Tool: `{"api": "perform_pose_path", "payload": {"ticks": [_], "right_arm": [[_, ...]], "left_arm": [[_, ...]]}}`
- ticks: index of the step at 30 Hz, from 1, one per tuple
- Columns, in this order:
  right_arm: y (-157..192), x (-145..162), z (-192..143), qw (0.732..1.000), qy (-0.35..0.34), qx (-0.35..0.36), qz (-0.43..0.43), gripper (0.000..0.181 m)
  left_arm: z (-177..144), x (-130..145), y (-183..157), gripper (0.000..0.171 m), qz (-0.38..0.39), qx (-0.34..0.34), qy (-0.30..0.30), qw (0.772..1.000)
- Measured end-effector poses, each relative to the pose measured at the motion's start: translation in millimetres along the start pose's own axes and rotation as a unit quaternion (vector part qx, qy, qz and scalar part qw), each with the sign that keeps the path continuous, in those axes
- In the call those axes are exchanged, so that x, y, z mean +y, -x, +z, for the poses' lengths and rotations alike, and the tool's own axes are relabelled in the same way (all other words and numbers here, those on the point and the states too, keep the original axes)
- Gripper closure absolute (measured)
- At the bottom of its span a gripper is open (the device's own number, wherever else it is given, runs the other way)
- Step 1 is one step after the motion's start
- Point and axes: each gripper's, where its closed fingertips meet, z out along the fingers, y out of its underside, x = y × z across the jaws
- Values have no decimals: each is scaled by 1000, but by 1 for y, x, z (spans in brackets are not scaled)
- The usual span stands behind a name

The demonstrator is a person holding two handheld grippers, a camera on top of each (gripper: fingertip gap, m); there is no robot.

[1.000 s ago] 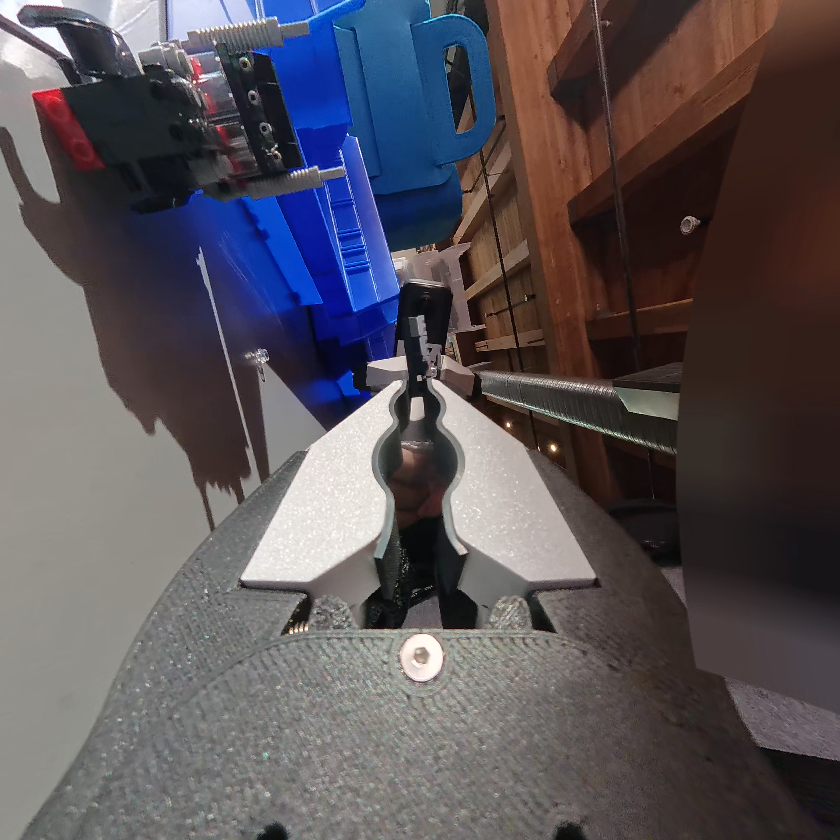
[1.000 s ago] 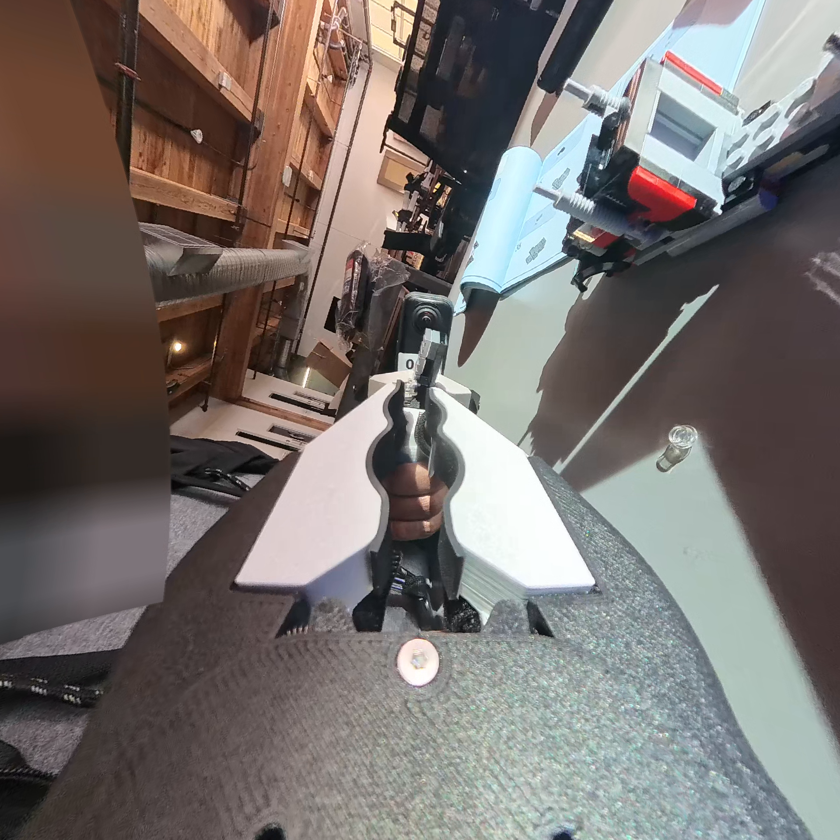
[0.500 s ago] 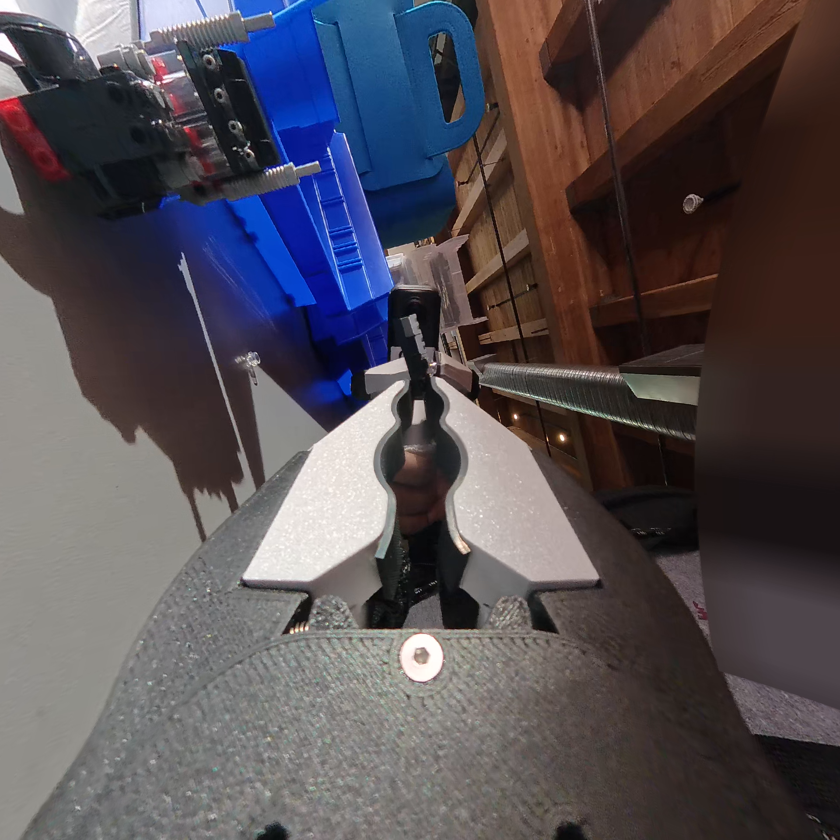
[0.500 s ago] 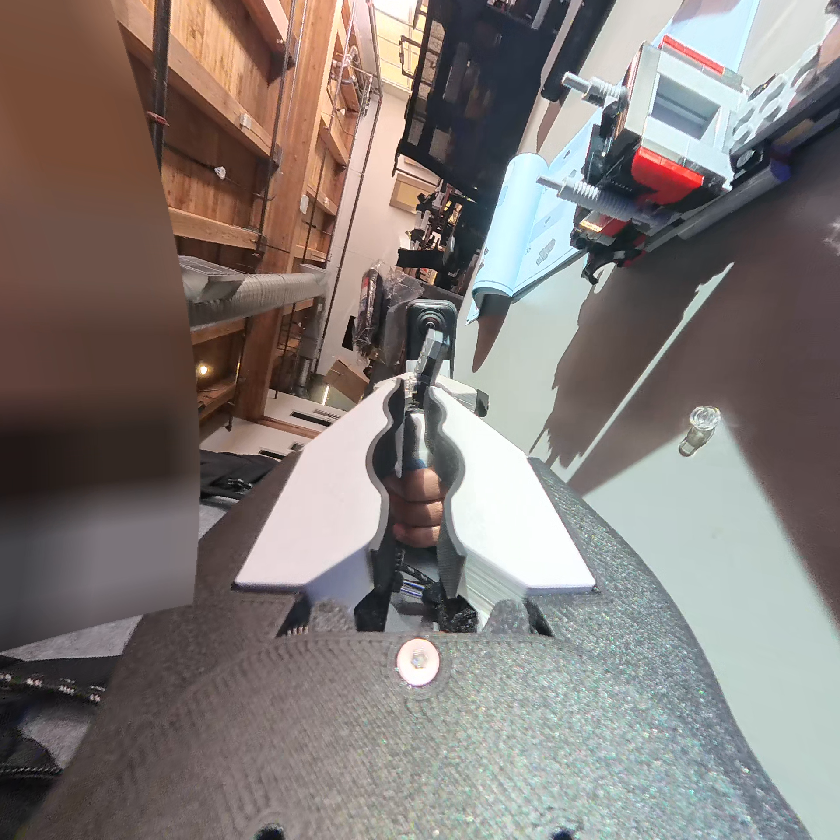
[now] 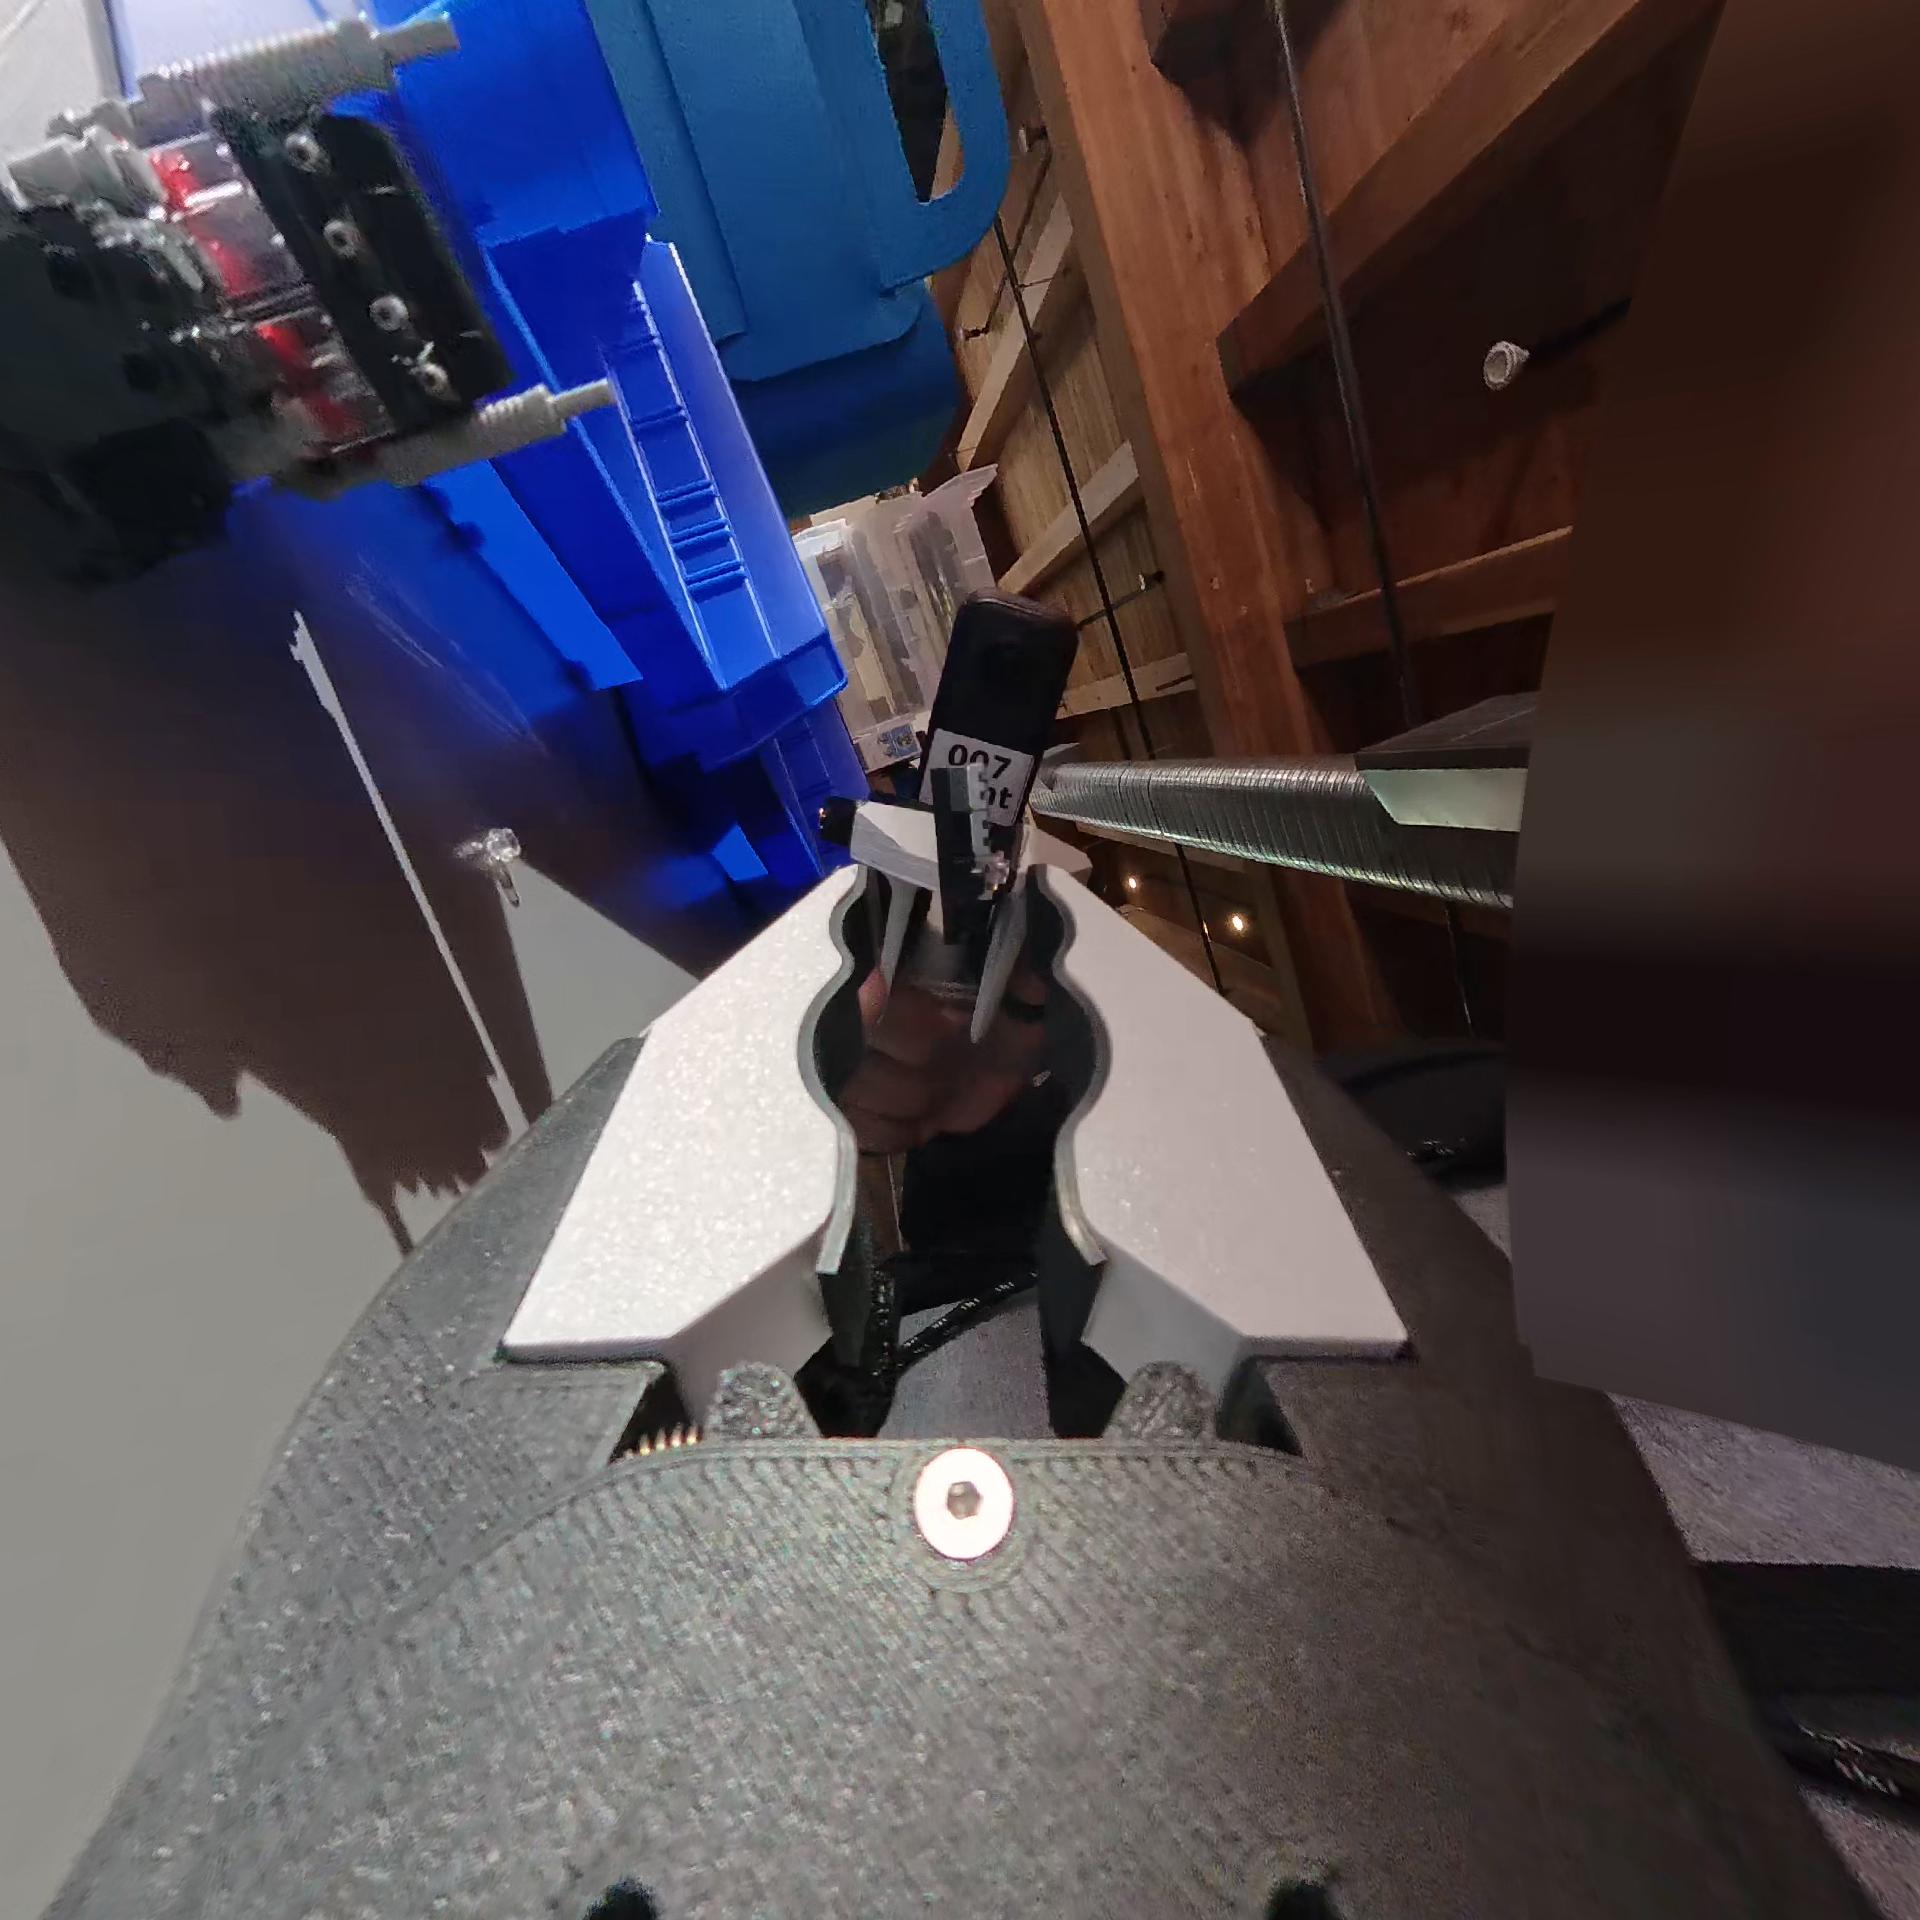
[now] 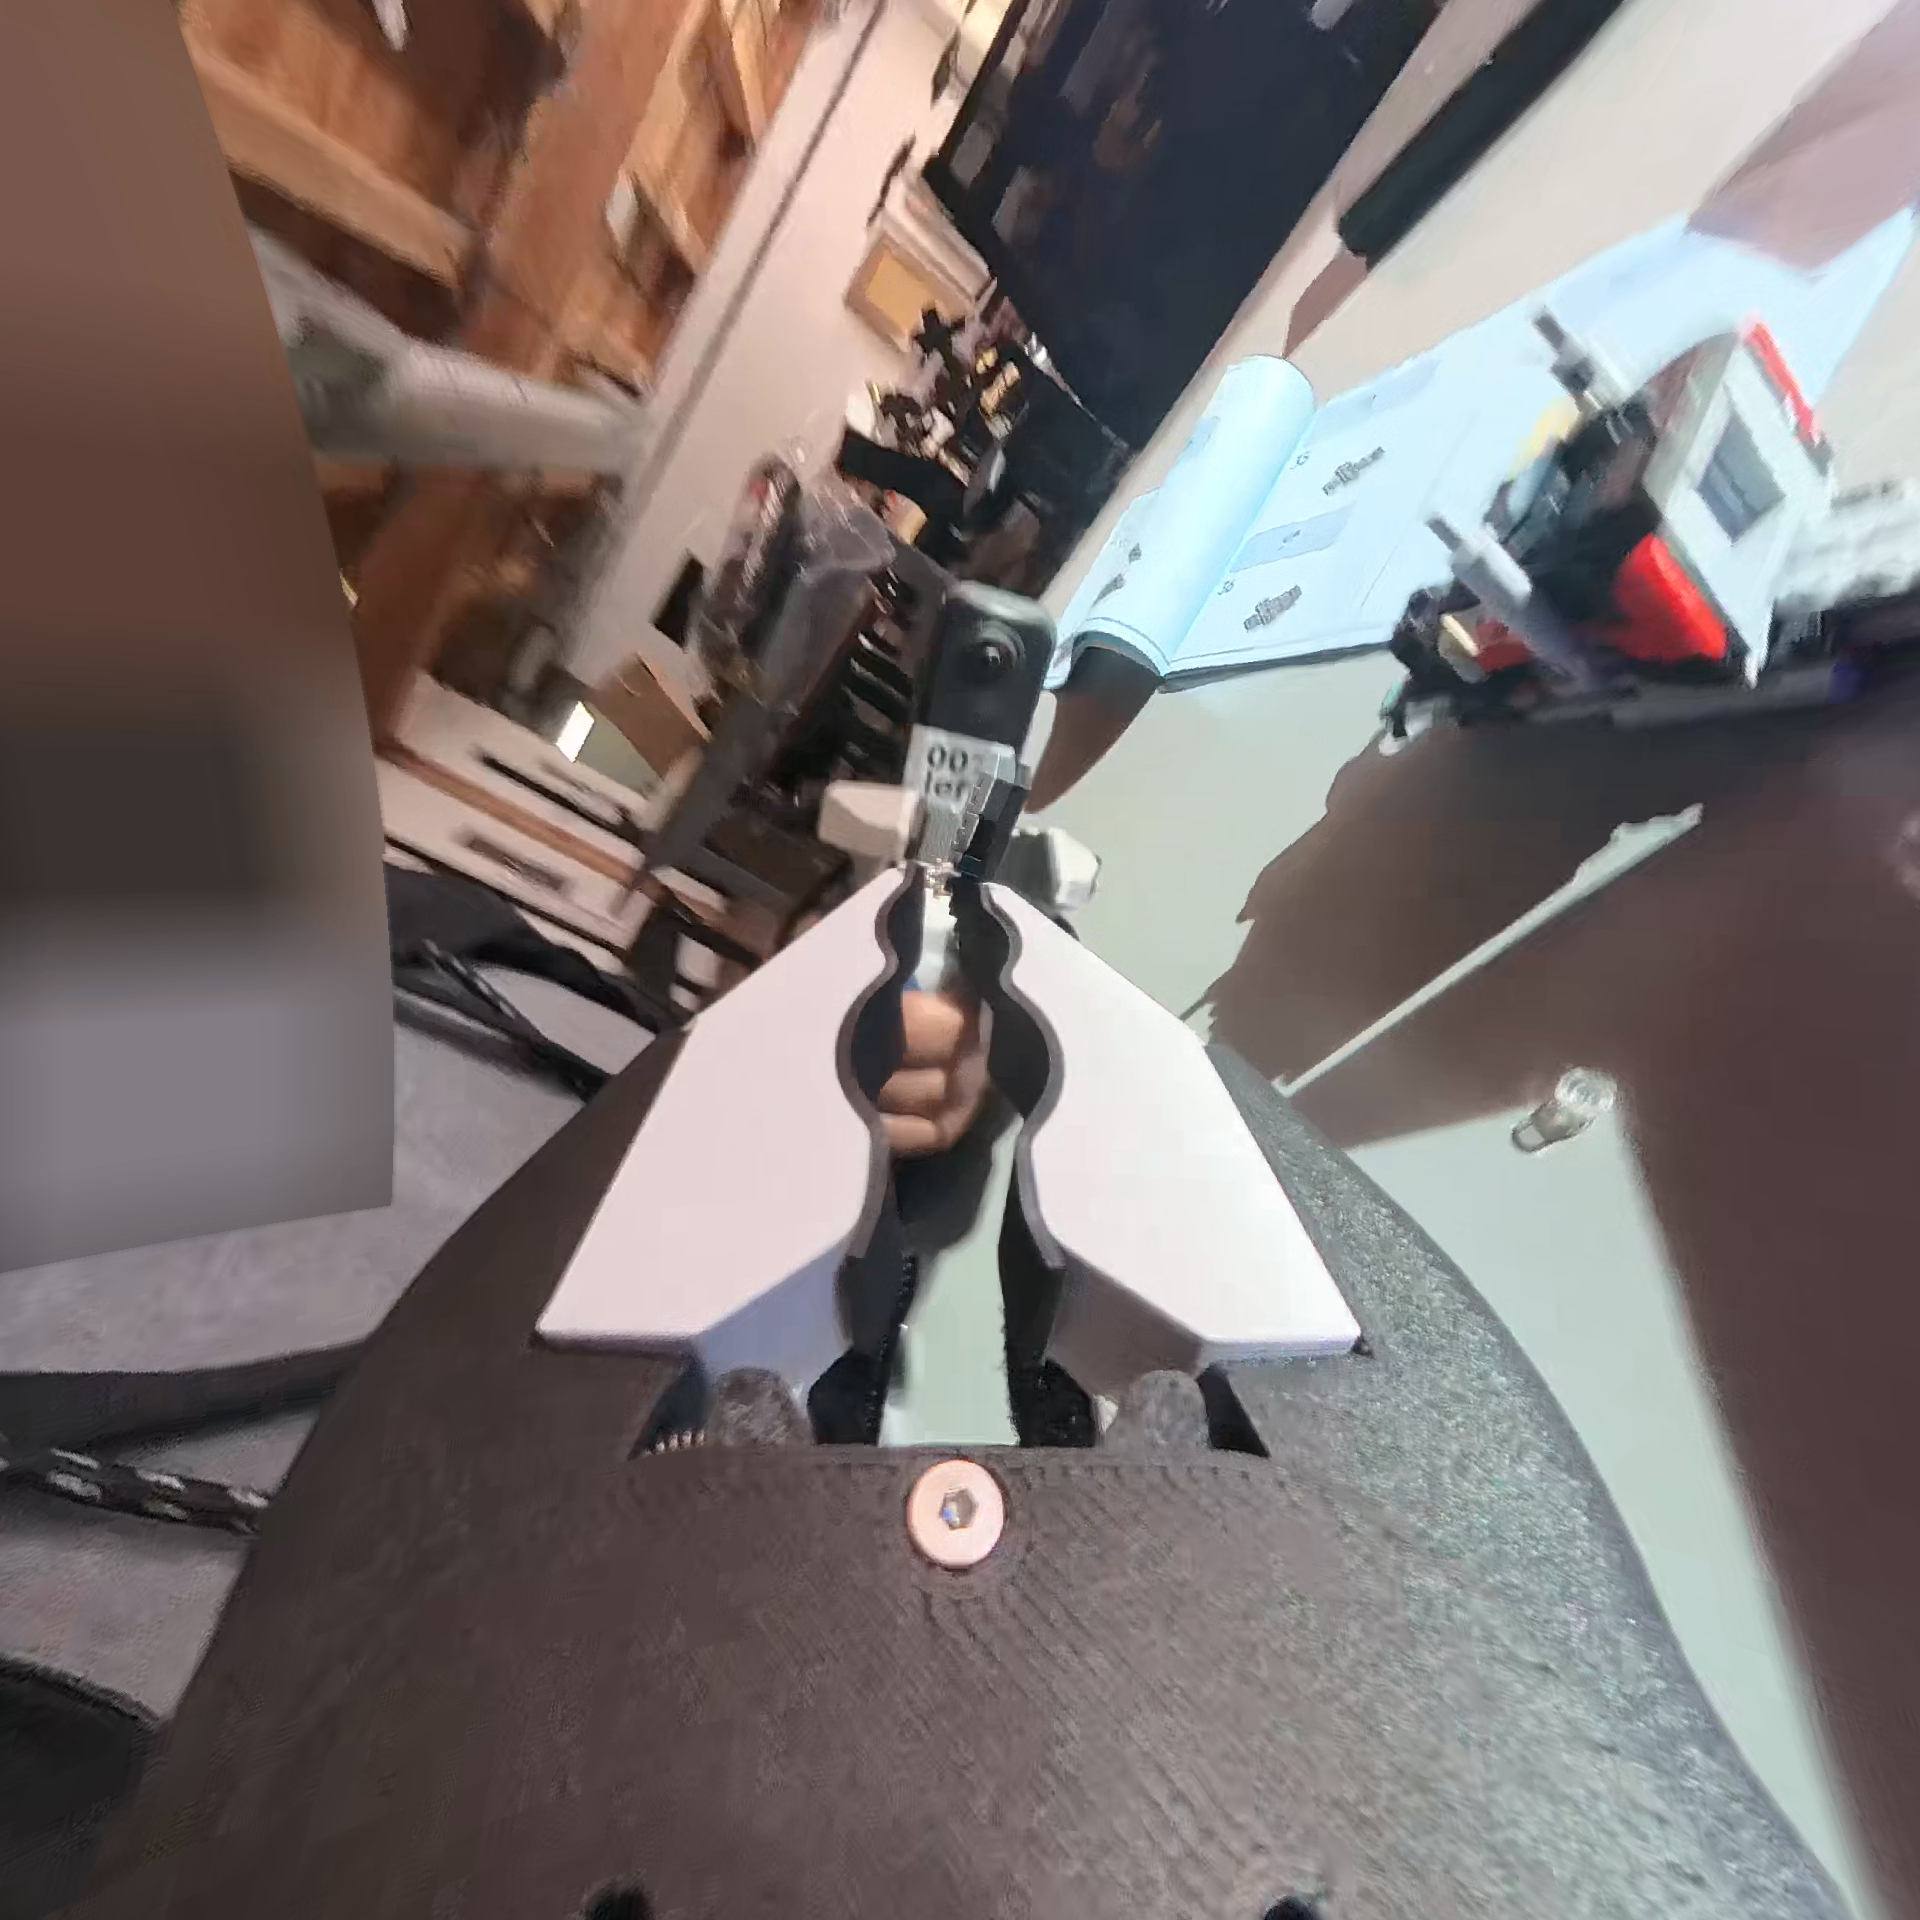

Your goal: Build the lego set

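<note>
My left gripper and right gripper face each other tip to tip, raised beside the table. A small grey and black lego sub-assembly with a tiny clear stud stands between them. The right gripper is shut on it. The left gripper's jaws stand apart around it, not gripping. The partly built model, black, grey and red with grey ridged axles, sits on the table and also shows blurred in the right wrist view. A loose clear stud lies on the table, also in the right wrist view.
Blue plastic bins stand behind the model. An open light-blue instruction booklet lies beside the model. Wooden shelving and a ribbed metal duct are beyond the table edge. Hands hold both grippers.
The left gripper's jaws have opened; the small sub-assembly stays in the right gripper. Both grippers have swung, and the right view is blurred with motion.
</note>
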Motion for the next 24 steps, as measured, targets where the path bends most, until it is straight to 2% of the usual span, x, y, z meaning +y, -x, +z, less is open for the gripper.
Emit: {"api": "perform_pose_path", "payload": {"ticks": [4, 7, 9, 11, 17, 24], "right_arm": [[8, 1, 0, 997, 29, 9, -76, 171], [12, 7, 1, 990, 56, 20, -132, 171], [16, 8, 2, 985, 63, 21, -159, 171], [19, 9, 2, 982, 67, 21, -175, 171], [21, 12, 1, 983, 61, 19, -174, 170], [33, 16, 0, 985, 52, -23, -160, 171]], "left_arm": [[2, 1, -13, 142, 64, 23, 29, 997], [5, 8, -19, 148, 117, 28, 64, 991], [5, 8, -19, 158, 146, 24, 72, 986], [5, 10, -22, 161, 174, 26, 78, 981], [5, 14, -23, 162, 257, 11, 90, 962], [4, 21, -33, 161, 308, 39, 104, 945]]}}
